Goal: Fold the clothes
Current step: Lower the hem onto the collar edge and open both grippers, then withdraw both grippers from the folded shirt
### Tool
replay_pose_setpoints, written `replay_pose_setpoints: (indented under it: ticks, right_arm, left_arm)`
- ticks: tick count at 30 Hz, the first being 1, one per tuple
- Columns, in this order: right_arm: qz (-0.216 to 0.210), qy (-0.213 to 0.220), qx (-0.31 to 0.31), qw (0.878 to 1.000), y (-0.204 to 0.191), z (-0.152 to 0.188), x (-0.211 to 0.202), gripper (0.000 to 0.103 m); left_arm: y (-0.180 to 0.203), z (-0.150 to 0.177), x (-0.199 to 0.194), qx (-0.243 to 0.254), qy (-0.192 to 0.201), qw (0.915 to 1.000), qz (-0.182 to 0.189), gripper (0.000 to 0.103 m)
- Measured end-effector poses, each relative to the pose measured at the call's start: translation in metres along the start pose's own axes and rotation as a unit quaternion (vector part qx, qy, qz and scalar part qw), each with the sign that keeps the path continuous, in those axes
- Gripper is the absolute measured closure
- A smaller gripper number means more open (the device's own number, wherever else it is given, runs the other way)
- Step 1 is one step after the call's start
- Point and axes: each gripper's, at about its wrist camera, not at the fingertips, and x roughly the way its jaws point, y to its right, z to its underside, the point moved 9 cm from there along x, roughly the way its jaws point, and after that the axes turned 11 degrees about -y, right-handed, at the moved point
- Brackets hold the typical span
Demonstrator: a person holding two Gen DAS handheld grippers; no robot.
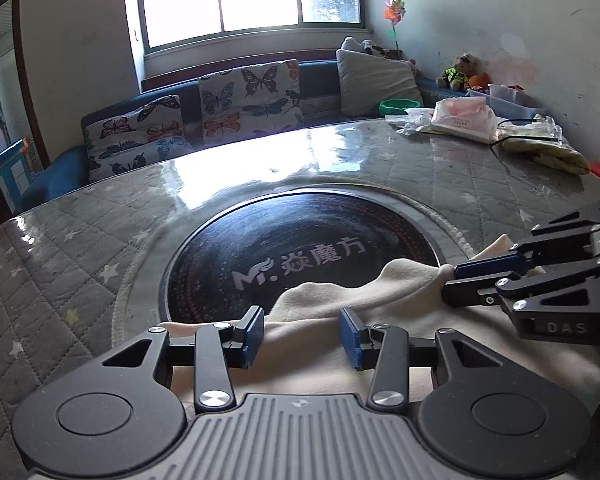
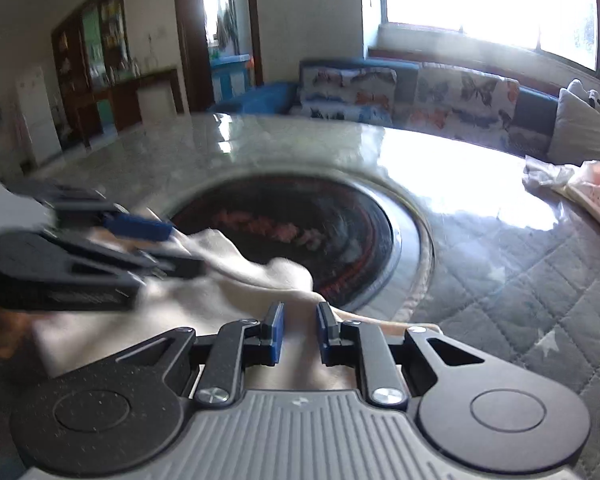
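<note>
A cream garment lies rumpled at the table's near edge, partly over a round black heater plate set into the quilted tabletop. My left gripper hovers over the garment, open, with only cloth below the gap. My right gripper comes in from the right with narrow jaws pinching a raised fold of the garment. In the blurred right wrist view, the garment runs between the right gripper's close-set fingers. The left gripper is at the left there.
Plastic bags and a pink packet sit at the table's far right corner beside a yellowish cloth. A sofa with butterfly cushions stands behind the table under the window. A hand shows at the left edge.
</note>
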Motion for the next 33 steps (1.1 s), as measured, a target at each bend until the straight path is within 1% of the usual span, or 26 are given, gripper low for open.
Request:
replay_pose_setpoints:
  ticks: [2, 4, 5, 8, 12, 17, 21, 24, 30, 33]
  right_arm:
    - [-0.003, 0.007, -0.001, 1.000, -0.001, 0.000, -0.004, 0.088]
    - [-0.007, 0.022, -0.002, 1.000, -0.002, 0.000, -0.020, 0.087]
    - [-0.011, 0.028, -0.005, 1.000, -0.006, 0.001, -0.030, 0.087]
    - [-0.024, 0.039, -0.039, 0.998, -0.025, 0.013, -0.055, 0.087]
    - [-0.040, 0.036, -0.063, 0.997, -0.048, 0.033, -0.076, 0.087]
    - [-0.042, 0.028, -0.050, 0.998, -0.052, 0.054, -0.082, 0.087]
    - [-0.037, 0.023, -0.027, 0.999, -0.043, 0.069, -0.082, 0.087]
    - [-0.037, 0.023, -0.016, 0.999, -0.036, 0.079, -0.080, 0.087]
    - [-0.036, 0.031, -0.020, 0.999, -0.037, 0.077, -0.087, 0.087]
    - [-0.036, 0.032, -0.016, 0.999, -0.035, 0.074, -0.088, 0.087]
  left_arm:
    - [-0.006, 0.003, -0.009, -0.003, 0.007, 1.0000, -0.003, 0.055]
    - [-0.008, 0.006, -0.022, 0.001, 0.018, 0.9998, -0.002, 0.051]
    - [-0.008, 0.008, -0.029, 0.003, 0.023, 0.9997, -0.001, 0.051]
    - [0.000, 0.017, -0.048, 0.014, 0.034, 0.9993, 0.013, 0.051]
    - [0.016, 0.033, -0.072, 0.026, 0.047, 0.9979, 0.037, 0.050]
    - [0.032, 0.051, -0.080, 0.041, 0.051, 0.9968, 0.045, 0.050]
    - [0.032, 0.067, -0.068, 0.025, 0.026, 0.9982, 0.047, 0.050]
    - [0.025, 0.071, -0.065, 0.011, 0.024, 0.9987, 0.044, 0.049]
    - [0.006, 0.071, -0.071, -0.026, 0.024, 0.9987, 0.037, 0.049]
    - [-0.009, 0.077, -0.069, -0.054, 0.016, 0.9974, 0.043, 0.049]
